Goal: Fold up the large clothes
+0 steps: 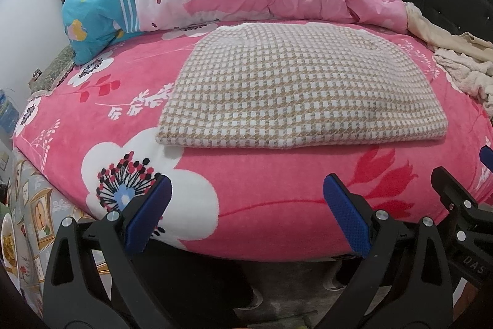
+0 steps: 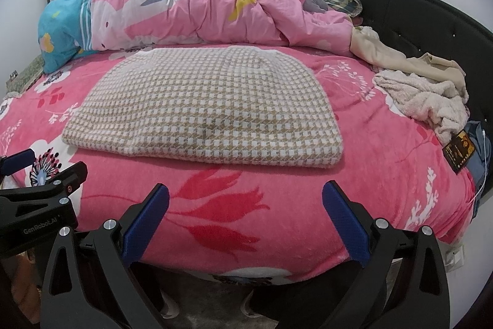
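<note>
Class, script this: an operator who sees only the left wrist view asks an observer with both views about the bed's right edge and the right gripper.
Operator: What lies beyond the fleecy pile?
Observer: A dark card, resting on blue cloth at the bed's edge.
Operator: I see only part of the right gripper. Is it open?
Observer: Yes, its jaws stand wide apart and empty, short of the checked garment.

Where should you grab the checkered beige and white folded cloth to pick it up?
Probably at the two near corners of the checkered beige and white folded cloth, coming from the bed's front edge. Its thick folded edge faces both open grippers, the left gripper and right gripper, and lies flat on the pink flowered blanket.
</note>
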Motion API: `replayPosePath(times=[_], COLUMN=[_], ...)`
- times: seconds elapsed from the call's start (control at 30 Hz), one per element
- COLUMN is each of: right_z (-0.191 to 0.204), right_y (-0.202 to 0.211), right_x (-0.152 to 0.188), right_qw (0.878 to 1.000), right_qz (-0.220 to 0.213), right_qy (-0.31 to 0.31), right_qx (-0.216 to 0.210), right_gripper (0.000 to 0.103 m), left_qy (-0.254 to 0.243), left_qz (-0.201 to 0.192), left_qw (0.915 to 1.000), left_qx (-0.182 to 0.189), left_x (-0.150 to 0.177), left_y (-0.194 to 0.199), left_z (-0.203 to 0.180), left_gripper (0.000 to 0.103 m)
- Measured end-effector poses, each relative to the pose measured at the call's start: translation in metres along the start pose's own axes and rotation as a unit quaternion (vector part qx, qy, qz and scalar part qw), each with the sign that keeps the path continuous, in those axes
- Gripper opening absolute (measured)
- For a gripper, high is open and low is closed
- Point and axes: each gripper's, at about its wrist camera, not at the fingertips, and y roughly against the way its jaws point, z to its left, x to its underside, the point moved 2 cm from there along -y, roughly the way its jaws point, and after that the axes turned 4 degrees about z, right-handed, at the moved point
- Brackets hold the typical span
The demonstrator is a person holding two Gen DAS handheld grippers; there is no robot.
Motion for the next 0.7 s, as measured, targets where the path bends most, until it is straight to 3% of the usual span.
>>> replayPosePath(times=[0.7], right_z=[-0.0010], right_y=[-0.0004], right_x=[-0.0014], right_qw=[1.000], right_qz=[0.001], right_qy=[0.006], right_qx=[0.000], right_gripper=[0.097], left_qy=[0.001], left_qz=[0.002], left_qw=[1.0000], left_qx=[-0.001], left_x=[0.0003], left_y=[-0.0008], left_z=[0.0009], left_gripper=[0.095])
